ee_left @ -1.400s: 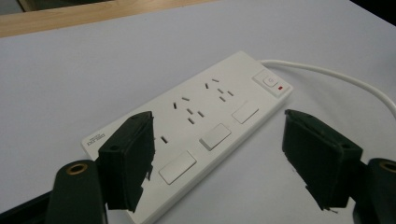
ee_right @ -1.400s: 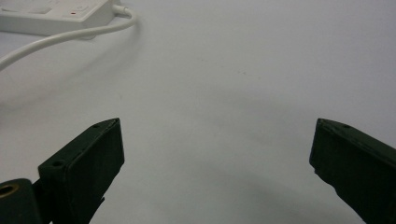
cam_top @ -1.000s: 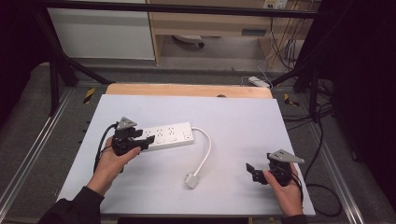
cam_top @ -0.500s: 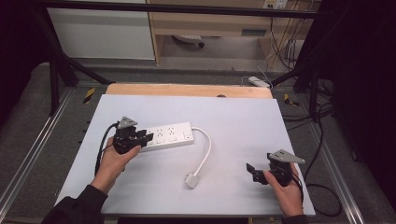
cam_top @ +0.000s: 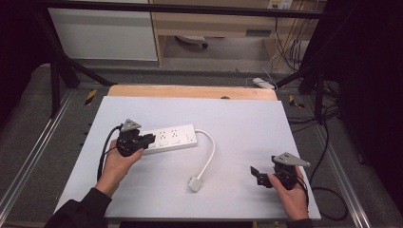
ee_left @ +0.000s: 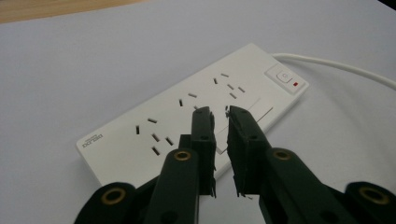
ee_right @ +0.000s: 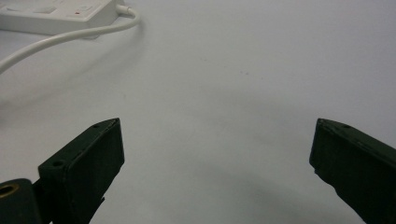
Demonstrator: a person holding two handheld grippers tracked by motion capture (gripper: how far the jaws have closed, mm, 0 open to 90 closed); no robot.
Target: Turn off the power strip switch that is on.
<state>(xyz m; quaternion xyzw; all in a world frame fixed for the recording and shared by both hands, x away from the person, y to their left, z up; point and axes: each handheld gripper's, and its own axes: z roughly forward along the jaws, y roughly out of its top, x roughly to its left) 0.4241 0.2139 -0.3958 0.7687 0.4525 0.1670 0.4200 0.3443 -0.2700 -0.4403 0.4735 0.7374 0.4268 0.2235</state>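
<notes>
A white power strip (cam_top: 173, 137) lies on the white table top (cam_top: 247, 123), and its white cable (cam_top: 209, 154) curves down to a plug (cam_top: 194, 183). My left gripper (cam_top: 148, 138) hovers over the strip's left end. In the left gripper view the jaws (ee_left: 220, 112) stand just above the strip (ee_left: 187, 100); they have just been closing to a narrow gap, with nothing between them. My right gripper (cam_top: 255, 175) rests at the lower right, apart from the plug. It is open (ee_right: 217, 123) over bare table, with the strip's switch end (ee_right: 56, 11) and the cable (ee_right: 60, 39) far off.
A wooden strip (cam_top: 190, 91) borders the table's far edge. Metal rails (cam_top: 28, 161) run along both sides. A white adapter (cam_top: 263, 83) and loose cables lie on the floor beyond the far right corner. Shelving stands behind.
The left gripper's jaws have closed from wide apart to a narrow gap over the strip's end. Neither hand has shifted, and the strip, cable and plug lie as before.
</notes>
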